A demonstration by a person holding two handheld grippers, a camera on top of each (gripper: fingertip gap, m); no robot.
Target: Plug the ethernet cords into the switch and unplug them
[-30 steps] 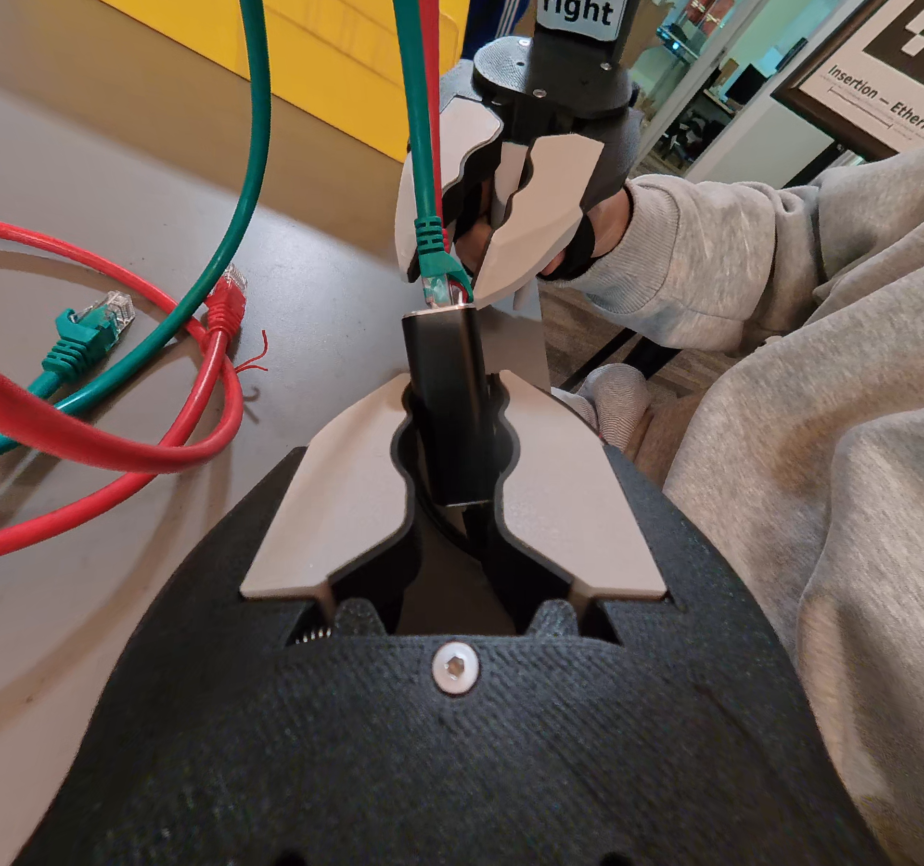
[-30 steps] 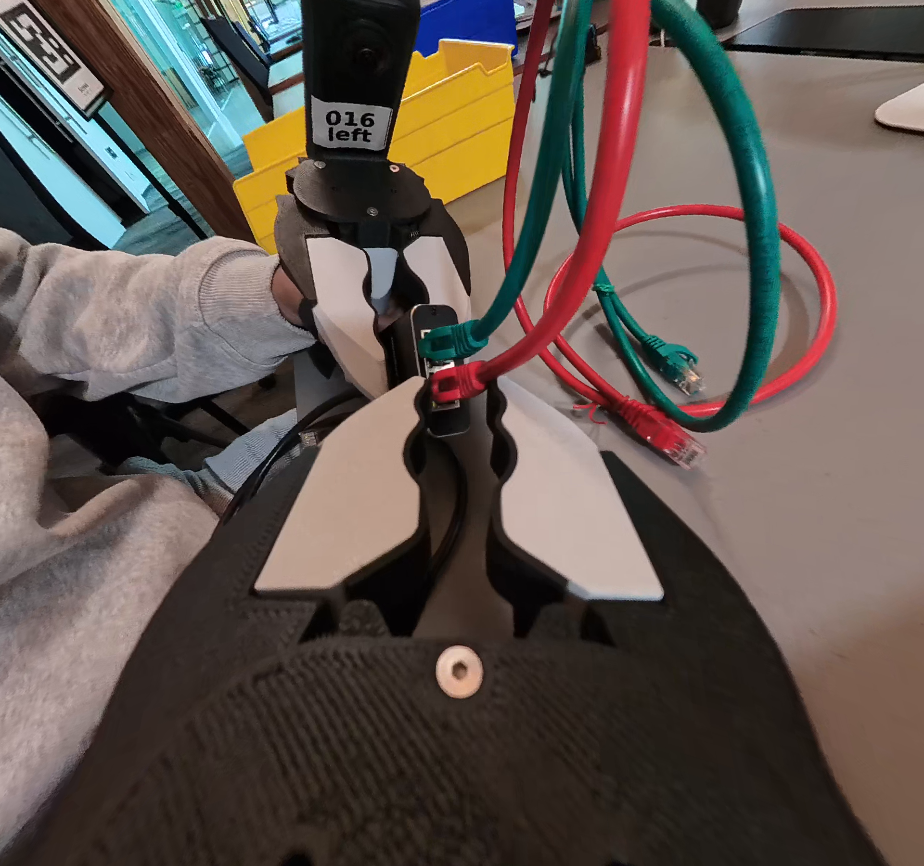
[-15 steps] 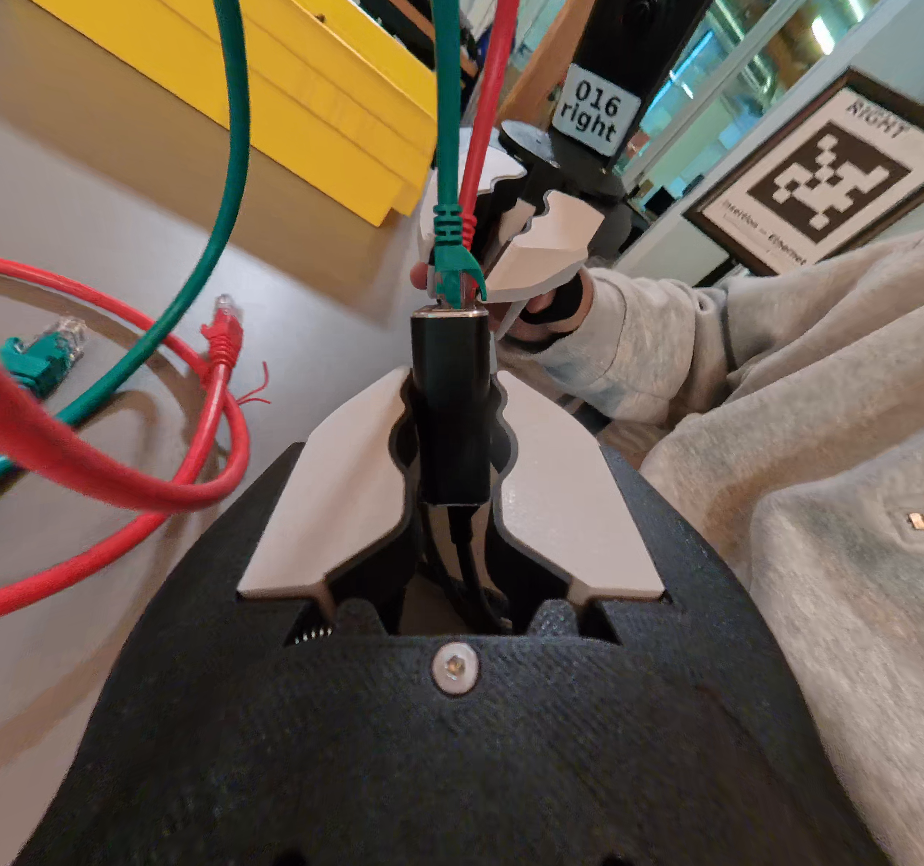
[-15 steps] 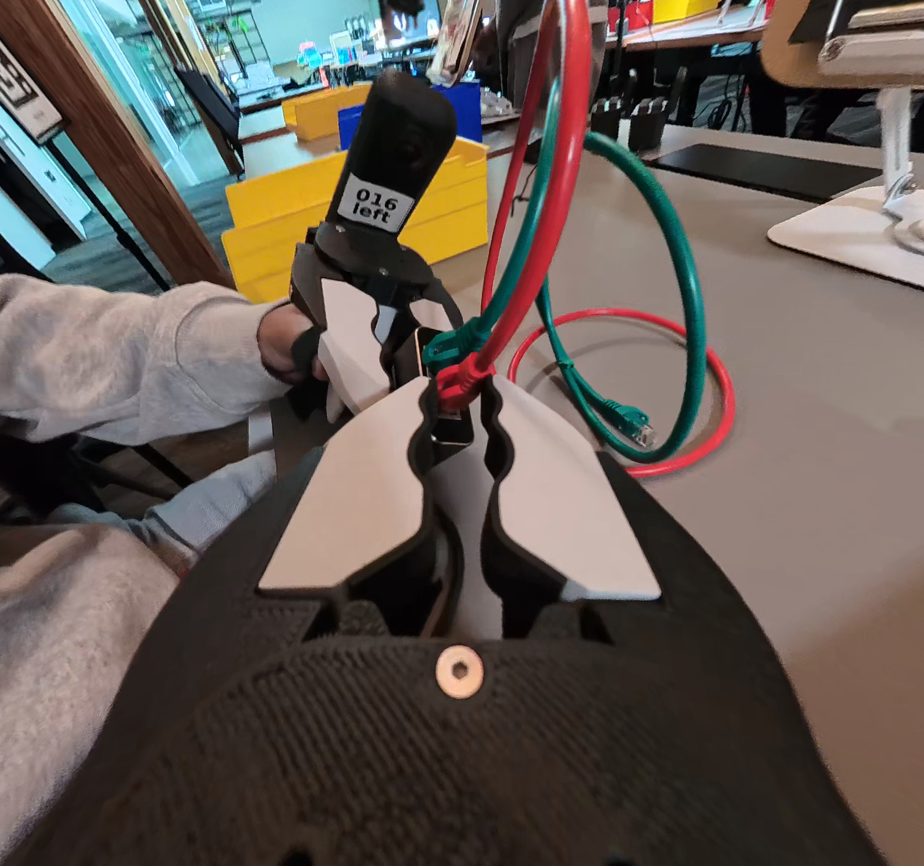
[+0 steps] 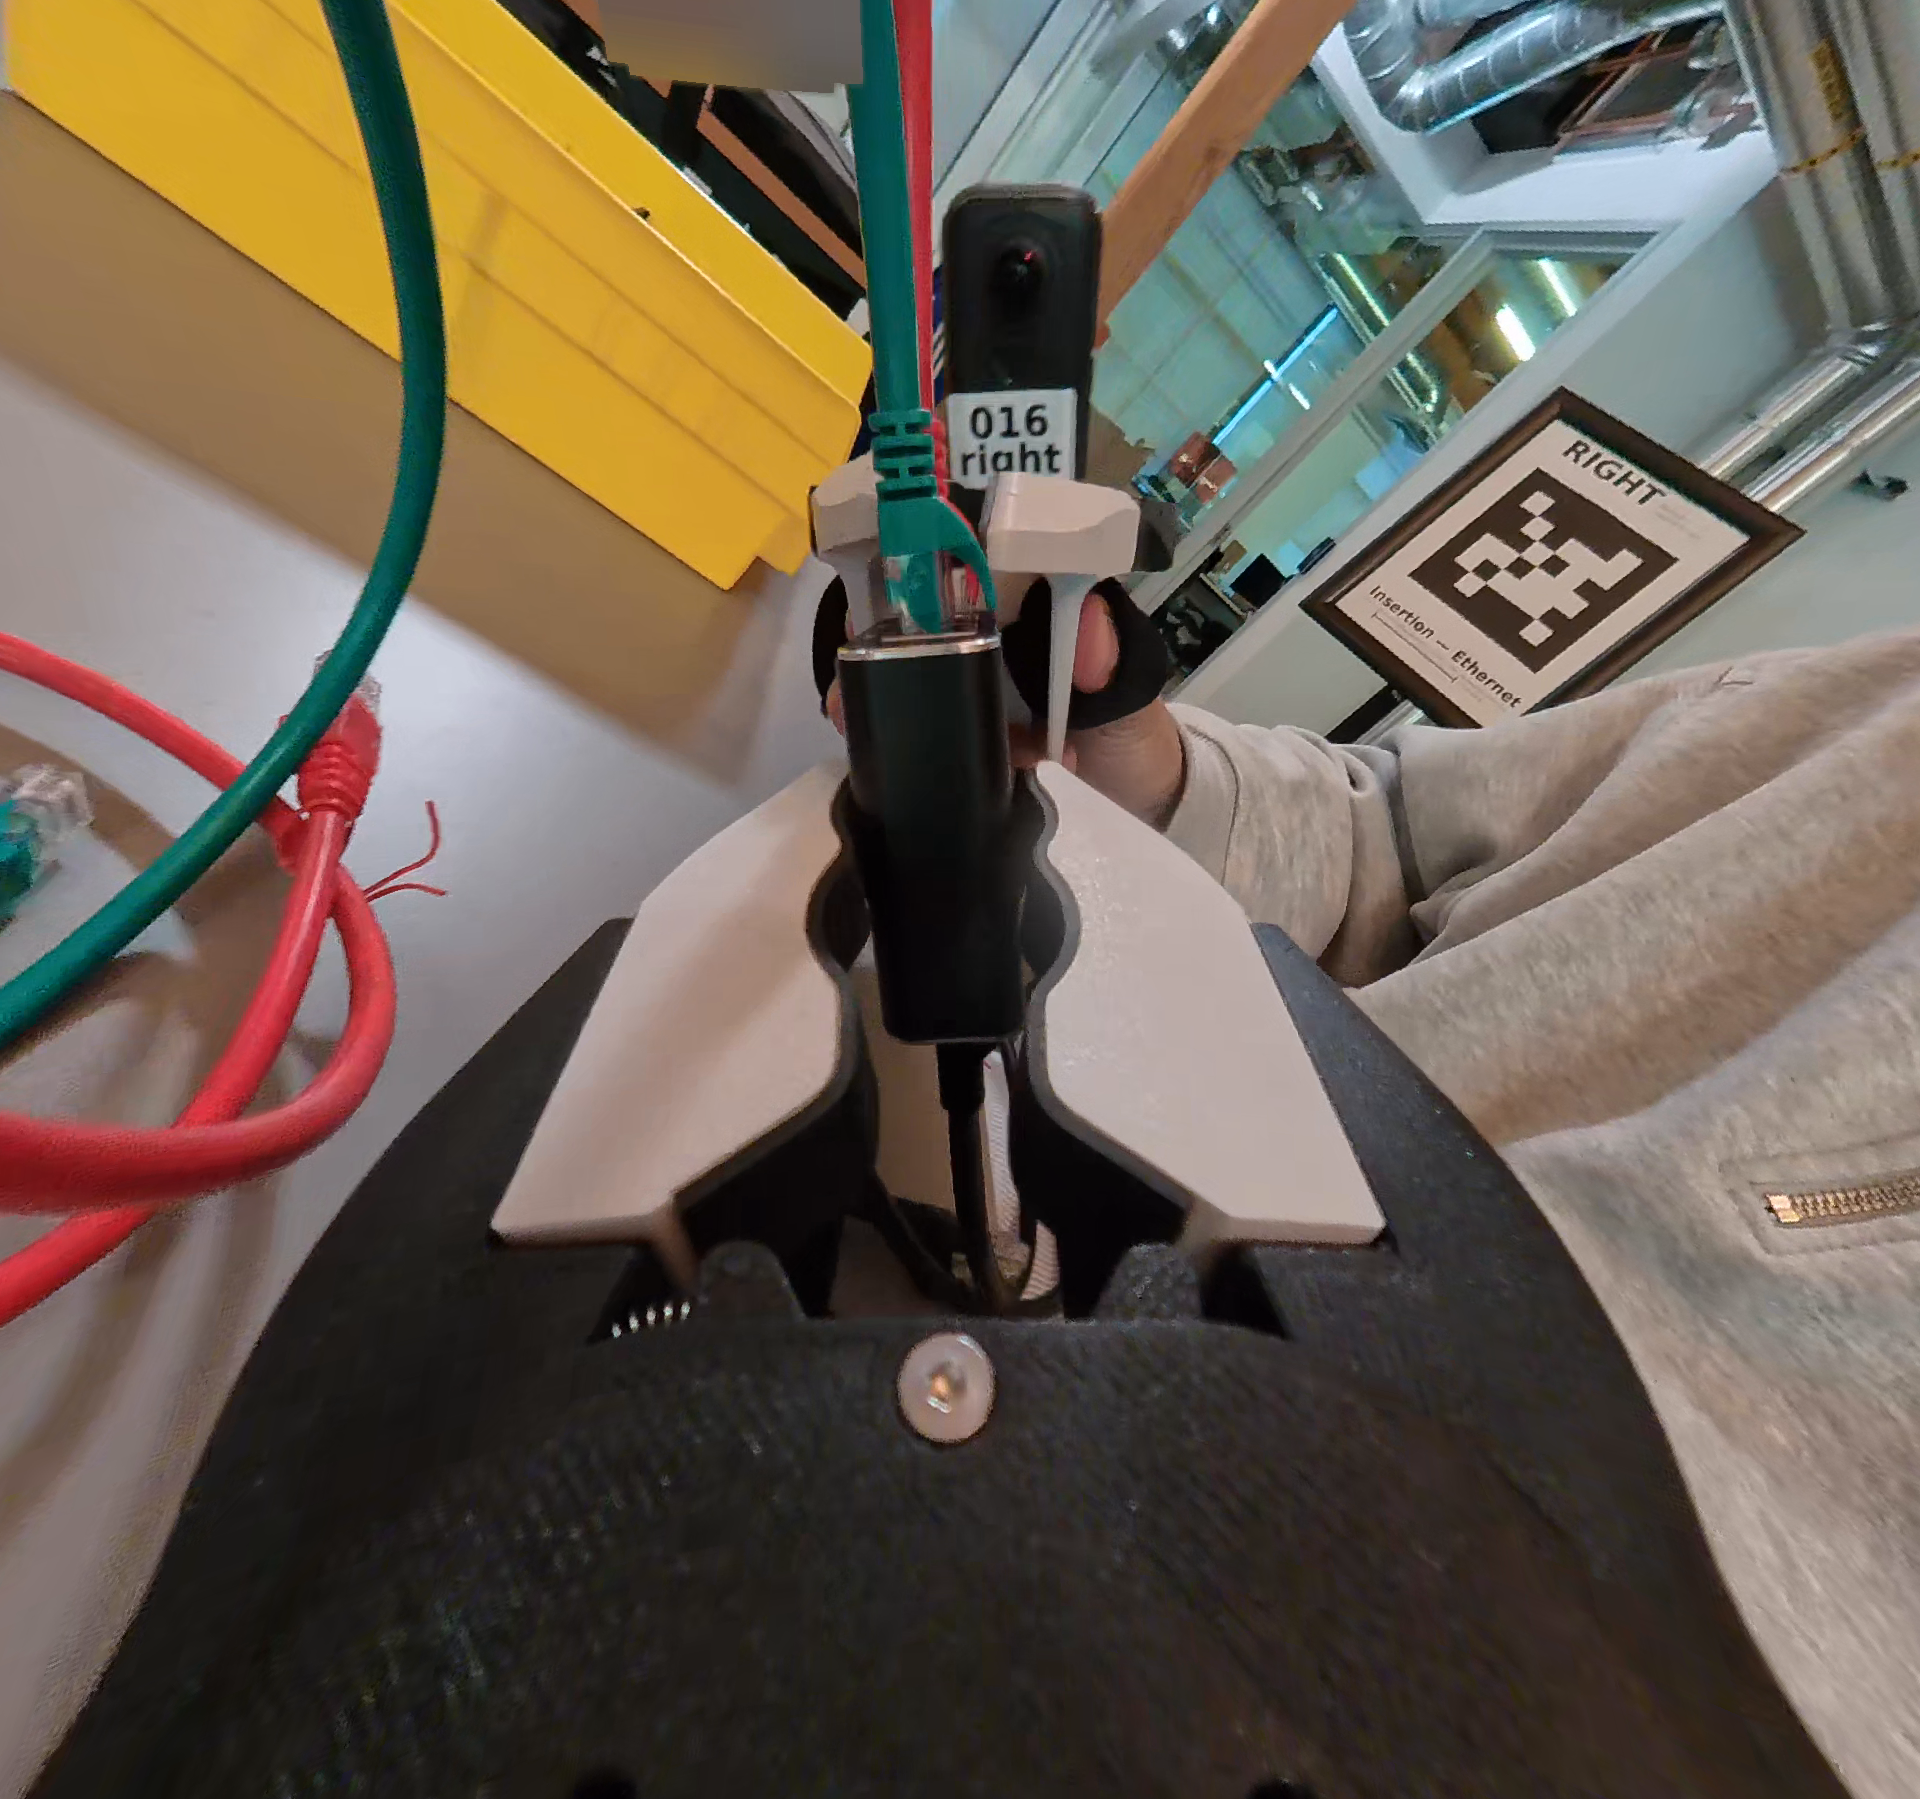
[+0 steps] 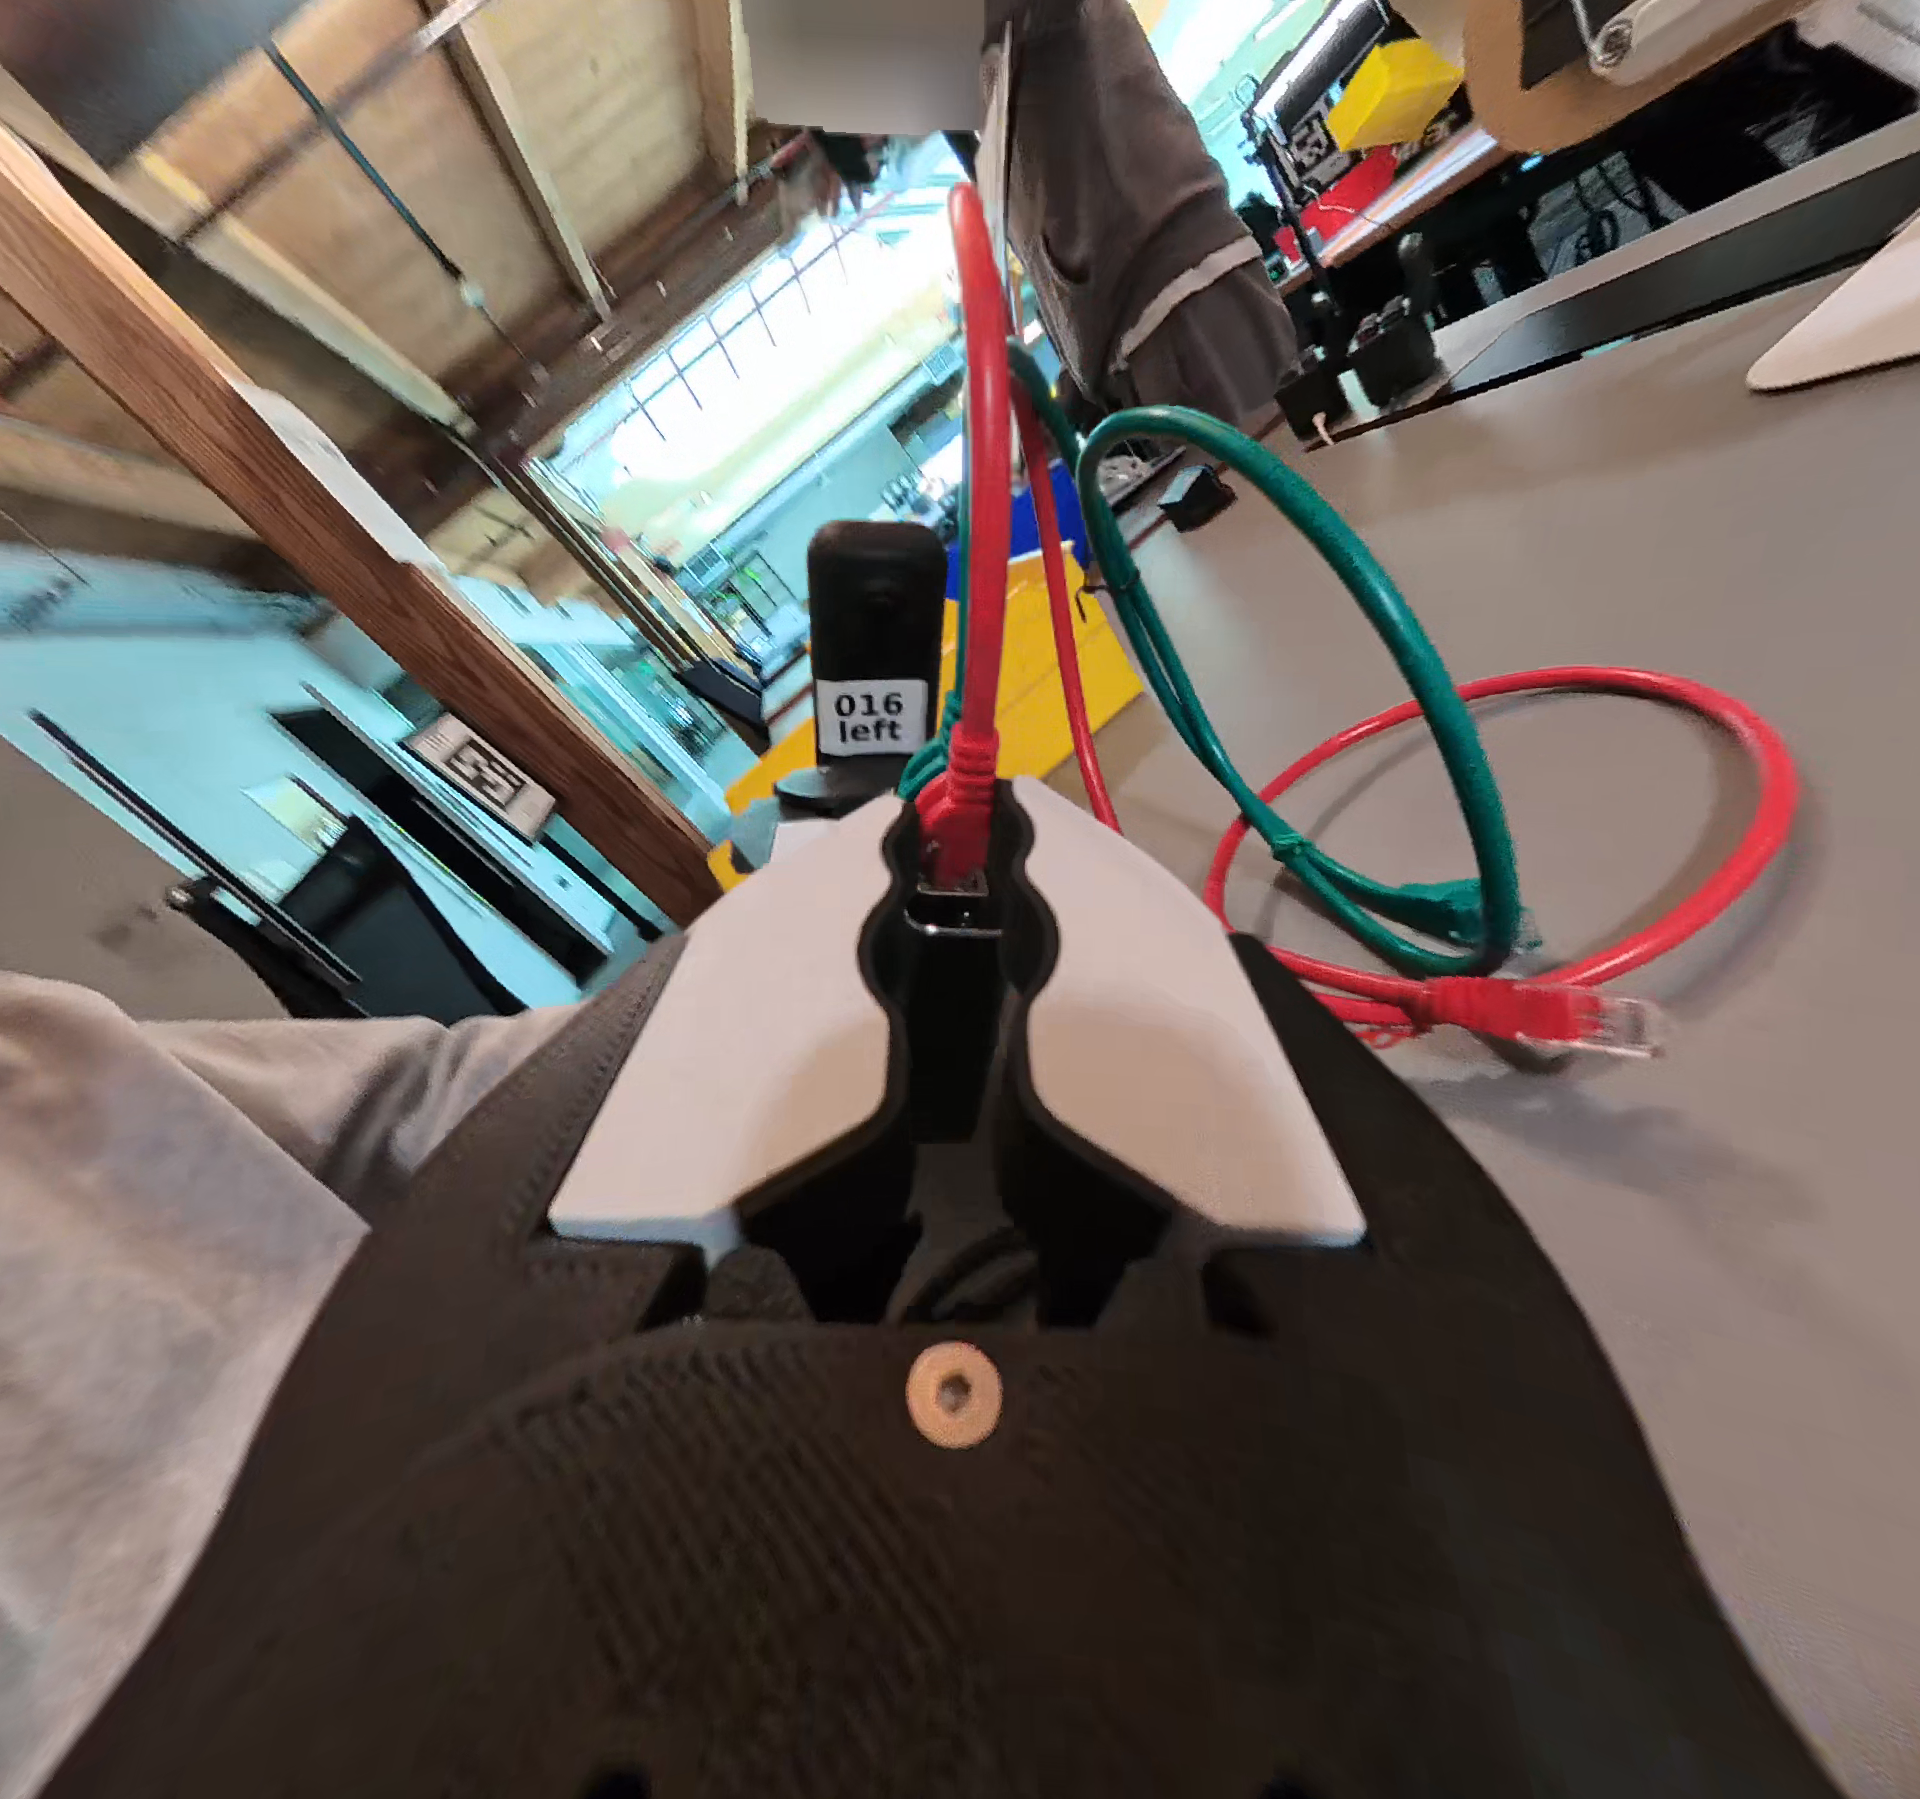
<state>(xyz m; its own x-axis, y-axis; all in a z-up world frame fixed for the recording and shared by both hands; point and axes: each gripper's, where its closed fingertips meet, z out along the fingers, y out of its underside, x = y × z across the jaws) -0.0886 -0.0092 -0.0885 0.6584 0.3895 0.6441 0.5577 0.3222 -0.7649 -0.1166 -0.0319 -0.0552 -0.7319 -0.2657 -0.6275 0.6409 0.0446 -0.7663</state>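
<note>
My left gripper (image 5: pixel 930 799) is shut on the small black switch (image 5: pixel 930 835) and holds it upright above the table edge. A green plug (image 5: pixel 914 544) and a red plug (image 6: pixel 961 804) sit in the switch's top ports, and their cords rise out of frame. My right gripper (image 6: pixel 961 799) faces the left one, with its fingers closed round the red plug just above the switch (image 6: pixel 945 1011). It also shows in the left wrist view (image 5: pixel 951 528). The left gripper's camera post (image 6: pixel 868 648) shows behind it.
The cords' loose ends lie on the grey table: a red plug (image 6: pixel 1507 1006) (image 5: pixel 338 762) and a green plug (image 6: pixel 1455 908). Yellow bins (image 5: pixel 520 295) stand at the table's far side. A framed marker sign (image 5: pixel 1538 565), a grey sleeve (image 5: pixel 1455 876) and a white stand base (image 6: pixel 1849 326) show.
Both grippers have tilted upward, so the views show more ceiling. My right gripper has come in line with the switch's top, and its fingers have narrowed round the red plug.
</note>
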